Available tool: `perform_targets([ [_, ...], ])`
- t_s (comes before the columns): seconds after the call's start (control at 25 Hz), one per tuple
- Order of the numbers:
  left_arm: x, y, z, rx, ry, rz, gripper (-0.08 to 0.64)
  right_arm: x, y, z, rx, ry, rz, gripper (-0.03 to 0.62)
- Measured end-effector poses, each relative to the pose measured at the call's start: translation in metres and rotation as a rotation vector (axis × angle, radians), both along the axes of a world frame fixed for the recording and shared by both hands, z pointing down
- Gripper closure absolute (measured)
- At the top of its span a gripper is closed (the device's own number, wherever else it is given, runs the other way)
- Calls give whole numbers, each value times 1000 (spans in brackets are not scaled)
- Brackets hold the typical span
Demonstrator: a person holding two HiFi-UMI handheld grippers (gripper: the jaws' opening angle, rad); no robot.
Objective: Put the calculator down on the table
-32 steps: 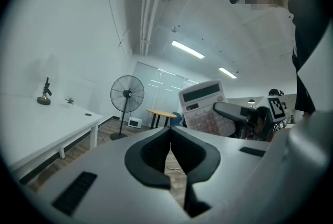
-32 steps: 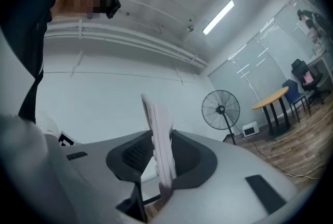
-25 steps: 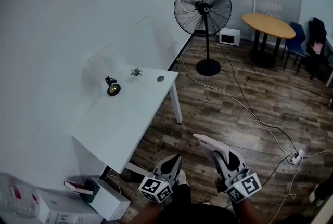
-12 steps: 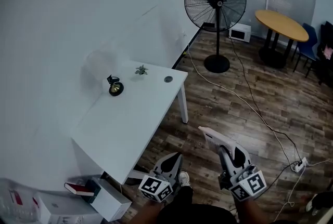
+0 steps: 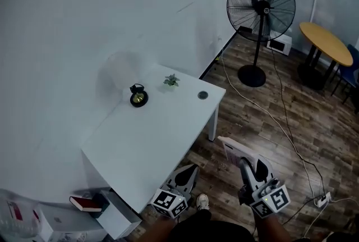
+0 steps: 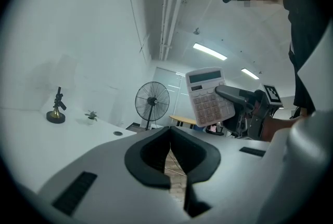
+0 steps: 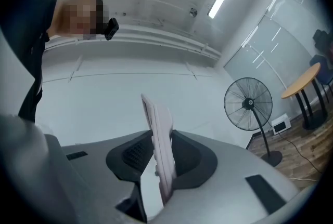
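The calculator (image 5: 233,150), pale with grey keys, stands upright in my right gripper (image 5: 251,167), over the wood floor just right of the white table (image 5: 157,140). The right gripper view shows the calculator (image 7: 155,114) edge-on, with the right gripper (image 7: 162,140) shut on its lower part. From the left gripper view, the calculator's (image 6: 208,97) key face shows off to the right. My left gripper (image 5: 187,170) is near the table's front corner. Its jaws (image 6: 169,132) are shut with nothing between them.
On the table's far end stand a small gold-based figurine (image 5: 138,97), a tiny plant (image 5: 171,80) and a cable grommet (image 5: 202,95). A pedestal fan (image 5: 261,8), a round wooden table (image 5: 325,41), floor cables and a power strip (image 5: 321,200) lie to the right. Boxes (image 5: 84,207) sit beside the table at lower left.
Both grippers have travelled across the room toward the table, which now lies closer and further right in the head view. The right gripper has kept its hold on the calculator.
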State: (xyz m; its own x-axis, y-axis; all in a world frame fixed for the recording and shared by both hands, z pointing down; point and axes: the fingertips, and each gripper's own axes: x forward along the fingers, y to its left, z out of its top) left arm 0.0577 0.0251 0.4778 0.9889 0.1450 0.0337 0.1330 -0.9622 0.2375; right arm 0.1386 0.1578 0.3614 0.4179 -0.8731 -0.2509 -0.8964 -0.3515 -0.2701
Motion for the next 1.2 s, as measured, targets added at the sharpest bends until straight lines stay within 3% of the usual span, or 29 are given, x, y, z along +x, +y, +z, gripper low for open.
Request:
perform_targets([
  [0.4,44,-96,-10,54,28,-79,540,49,-104,16,-12,-78,-83,469],
  [0.76,44,-140,-14,75,38,-175,541,67,-165,23,-21,-109,-192,469],
  [1.2,58,-217,5,74,-40,-428,540,108,-275,69,-111,-215,-440,469],
])
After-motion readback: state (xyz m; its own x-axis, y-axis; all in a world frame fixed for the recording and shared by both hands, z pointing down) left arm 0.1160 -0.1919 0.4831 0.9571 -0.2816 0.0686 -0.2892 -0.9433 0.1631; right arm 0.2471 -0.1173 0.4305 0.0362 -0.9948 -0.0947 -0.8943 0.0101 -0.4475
